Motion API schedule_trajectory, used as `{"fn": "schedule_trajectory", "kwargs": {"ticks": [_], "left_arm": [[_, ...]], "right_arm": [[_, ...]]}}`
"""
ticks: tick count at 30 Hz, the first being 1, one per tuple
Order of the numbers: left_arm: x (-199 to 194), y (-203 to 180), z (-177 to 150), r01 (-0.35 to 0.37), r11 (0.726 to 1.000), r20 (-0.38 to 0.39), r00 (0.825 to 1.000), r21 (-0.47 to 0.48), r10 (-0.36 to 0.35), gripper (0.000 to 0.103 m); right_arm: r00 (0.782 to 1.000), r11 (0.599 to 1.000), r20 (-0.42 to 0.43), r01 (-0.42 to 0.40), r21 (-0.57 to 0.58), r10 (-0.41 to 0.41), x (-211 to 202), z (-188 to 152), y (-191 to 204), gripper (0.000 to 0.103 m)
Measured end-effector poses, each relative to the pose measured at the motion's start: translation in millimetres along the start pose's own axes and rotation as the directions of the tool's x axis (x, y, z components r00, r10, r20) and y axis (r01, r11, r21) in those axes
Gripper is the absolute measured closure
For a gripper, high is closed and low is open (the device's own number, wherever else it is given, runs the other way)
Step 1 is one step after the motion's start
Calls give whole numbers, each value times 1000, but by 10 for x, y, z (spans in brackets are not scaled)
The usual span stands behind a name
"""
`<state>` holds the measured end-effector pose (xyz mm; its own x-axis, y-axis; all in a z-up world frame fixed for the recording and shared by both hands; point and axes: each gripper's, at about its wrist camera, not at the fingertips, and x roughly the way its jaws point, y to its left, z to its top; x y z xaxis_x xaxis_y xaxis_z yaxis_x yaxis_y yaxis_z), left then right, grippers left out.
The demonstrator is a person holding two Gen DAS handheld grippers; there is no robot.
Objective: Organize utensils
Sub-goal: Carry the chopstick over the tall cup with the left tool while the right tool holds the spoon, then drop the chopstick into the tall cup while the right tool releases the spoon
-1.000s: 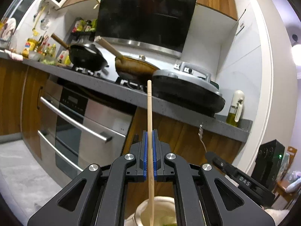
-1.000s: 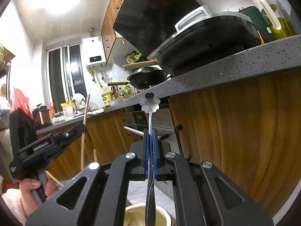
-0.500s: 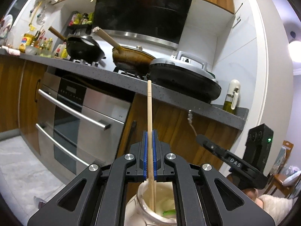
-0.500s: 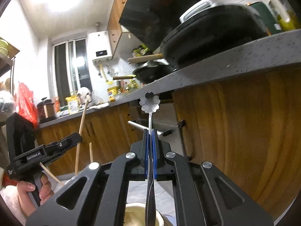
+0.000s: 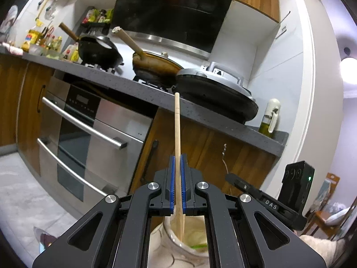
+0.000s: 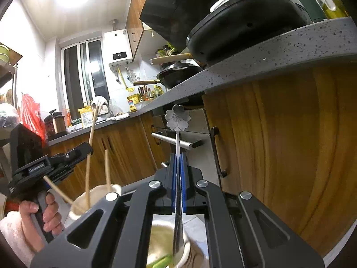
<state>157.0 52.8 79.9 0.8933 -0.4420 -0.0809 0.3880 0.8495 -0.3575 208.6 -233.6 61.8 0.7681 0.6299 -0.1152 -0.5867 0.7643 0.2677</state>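
The chopstick [image 5: 177,147] stands nearly upright between the blue pads of the left gripper [image 5: 177,176], which is clenched on its shaft; its lower end dips into the mouth of a cream ceramic jar [image 5: 178,243] directly beneath the fingers. From the right wrist view, two more chopsticks [image 6: 108,169] lean out of that jar [image 6: 93,201]. The right gripper [image 6: 177,174] is clamped on the thin stem of a metal spoon [image 6: 177,120], whose flower-shaped end points up while its lower part reaches into a second pale cup [image 6: 162,236] below the jaws, where something green shows. The person's left hand [image 6: 44,214] grips the left tool's handle. Behind both, a grey speckled countertop [image 5: 138,87] carries a black lidded electric griddle [image 5: 218,91] near its right end, two pans toward the left, and an oven [image 5: 89,134] sits under it.
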Motion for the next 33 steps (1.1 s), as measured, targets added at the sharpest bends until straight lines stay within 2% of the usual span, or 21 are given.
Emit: {"fn": "schedule_trajectory", "kwargs": {"ticks": [6, 10, 13, 15, 16, 17, 19, 23, 25, 27, 28, 31, 32, 33], "left_arm": [[-119, 25, -24, 23, 1000, -25, 999, 1, -23, 98], [-151, -10, -65, 42, 999, -66, 997, 20, -41, 98], [-184, -45, -104, 29, 999, -87, 996, 43, -25, 98], [-211, -47, -106, 14, 999, -89, 996, 40, -10, 90], [-237, -47, -101, 15, 999, -84, 996, 35, -12, 80], [-259, -50, -88, 16, 999, -81, 997, 33, -14, 74], [-295, -74, -60, 2, 999, -79, 997, 39, 1, 74], [-444, -179, 4, -56, 997, -65, 996, 62, 60, 61], [-517, -232, 19, -83, 994, -63, 994, 75, 87, 55], [-621, -315, 1, -116, 988, -67, 990, 99, 123, 48], [-673, -352, -22, -134, 985, -70, 987, 110, 143, 43], [-815, -443, -107, -173, 976, -92, 978, 135, 186, 33], [-853, -461, -135, -185, 972, -99, 975, 141, 200, 30], [-905, -489, -178, -200, 968, -107, 970, 149, 217, 28]], "right_arm": [[998, 999, -45, -32, -17, 31, -155, -128, 52, 100], [992, 997, -106, -70, -15, 68, -195, -189, 19, 100], [991, 997, -116, -73, 15, 74, -224, -211, -39, 100], [989, 997, -127, -71, 32, 74, -223, -208, -65, 99], [988, 997, -133, -71, 37, 75, -226, -206, -71, 98], [988, 997, -137, -71, 43, 76, -234, -206, -81, 95], [990, 997, -131, -51, 50, 58, -277, -199, -74, 93], [991, 998, -128, -19, 58, 27, -425, -192, -5, 77], [991, 998, -132, -4, 64, 12, -522, -193, 66, 76], [990, 998, -140, 25, 53, -17, -619, -208, 168, 69], [988, 998, -151, 50, 46, -42, -667, -229, 235, 60], [982, 997, -179, 68, 32, -61, -778, -315, 426, 54], [980, 997, -186, 73, 27, -67, -808, -347, 485, 47], [979, 997, -191, 80, 23, -74, -851, -390, 564, 44]]}}
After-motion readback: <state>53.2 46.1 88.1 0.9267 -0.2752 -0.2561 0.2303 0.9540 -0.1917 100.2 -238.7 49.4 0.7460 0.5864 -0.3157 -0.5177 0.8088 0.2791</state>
